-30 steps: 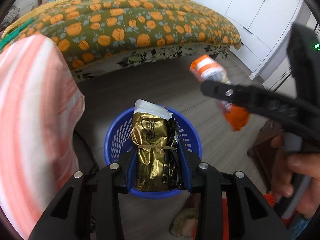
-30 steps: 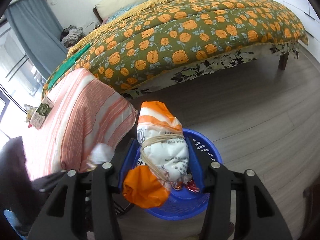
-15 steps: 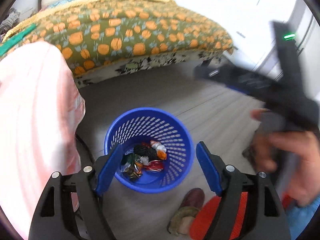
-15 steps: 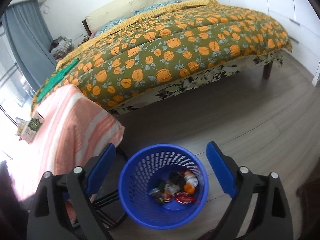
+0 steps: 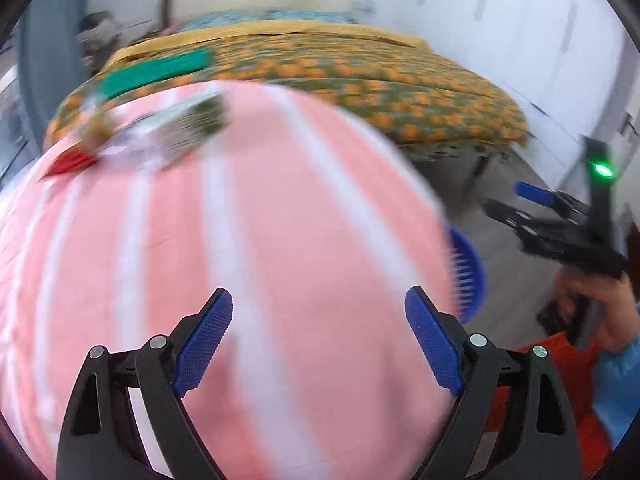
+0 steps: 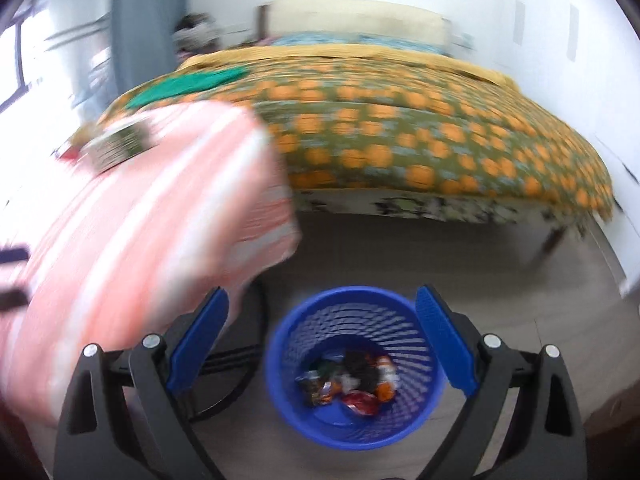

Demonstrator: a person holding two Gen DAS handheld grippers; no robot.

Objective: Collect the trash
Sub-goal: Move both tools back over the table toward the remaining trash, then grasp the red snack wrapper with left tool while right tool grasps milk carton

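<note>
We see the bed [image 6: 400, 132] behind a tabletop under a pink striped cloth [image 5: 240, 240], where blurred wrappers [image 5: 160, 136] lie near the far edge. The blue basket [image 6: 352, 420] on the floor holds crumpled trash [image 6: 348, 380]. Our left hand-held gripper [image 5: 319, 340] is opening, empty; our right hand-held gripper [image 6: 322, 344] is wide, empty. Wrappers look light, crinkly, slippery: pinch mid-body.

Both wrist views look down, sharing the bed [image 5: 360, 80] and basket [image 6: 352, 420]
</note>
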